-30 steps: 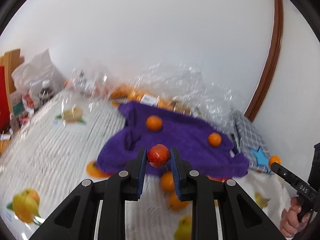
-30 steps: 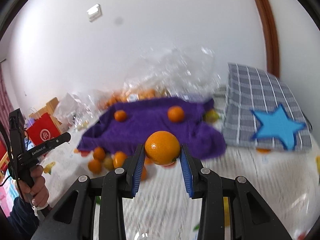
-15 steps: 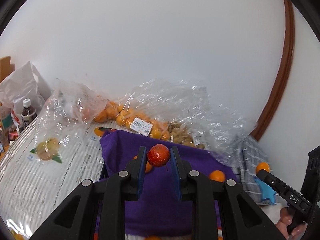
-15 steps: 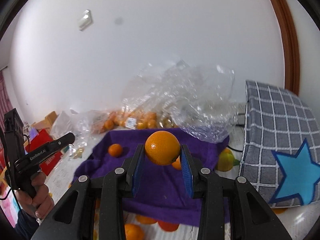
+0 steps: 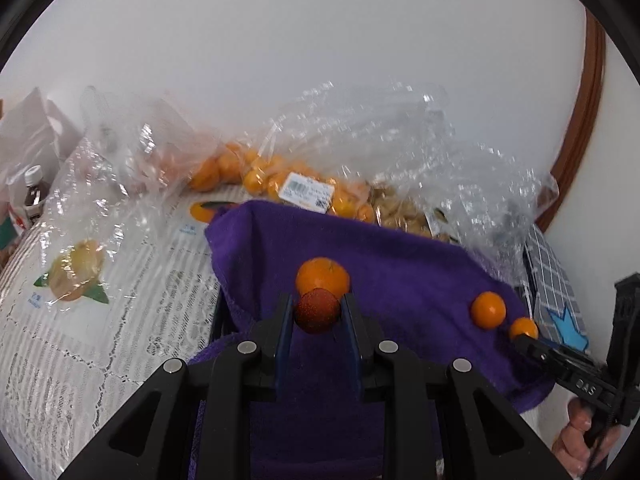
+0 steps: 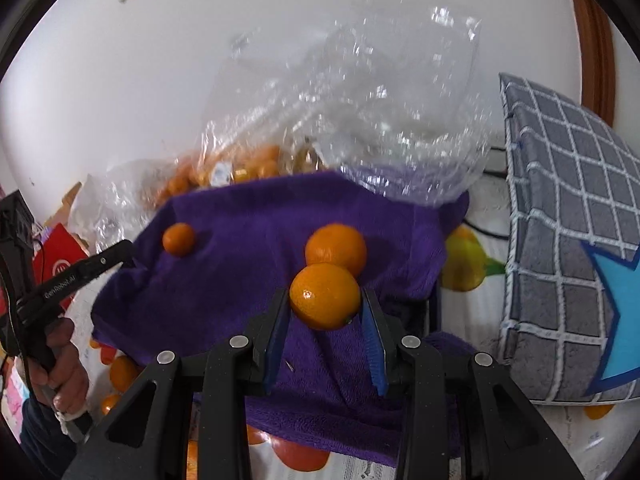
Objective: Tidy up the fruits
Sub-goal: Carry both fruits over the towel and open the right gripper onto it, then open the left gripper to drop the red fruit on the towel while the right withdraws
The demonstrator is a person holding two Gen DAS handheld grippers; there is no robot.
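Left gripper (image 5: 316, 314) clamped on a small red fruit (image 5: 317, 310), hovering above the purple towel (image 5: 400, 276). Just beyond the tips, an orange (image 5: 322, 278) on the towel, partly hidden by the red fruit. Farther right, a smaller orange (image 5: 487, 309) on the same cloth. Right gripper (image 6: 325, 300) closed on a held orange (image 6: 325, 296), also over the towel, with another orange directly behind it. Behind the towel, crumpled clear plastic bags (image 5: 384, 148) against the wall, packed with small oranges. At right, a grey checked cushion (image 6: 568, 216). Underneath, a lace tablecloth (image 5: 80, 320) printed with fruit.
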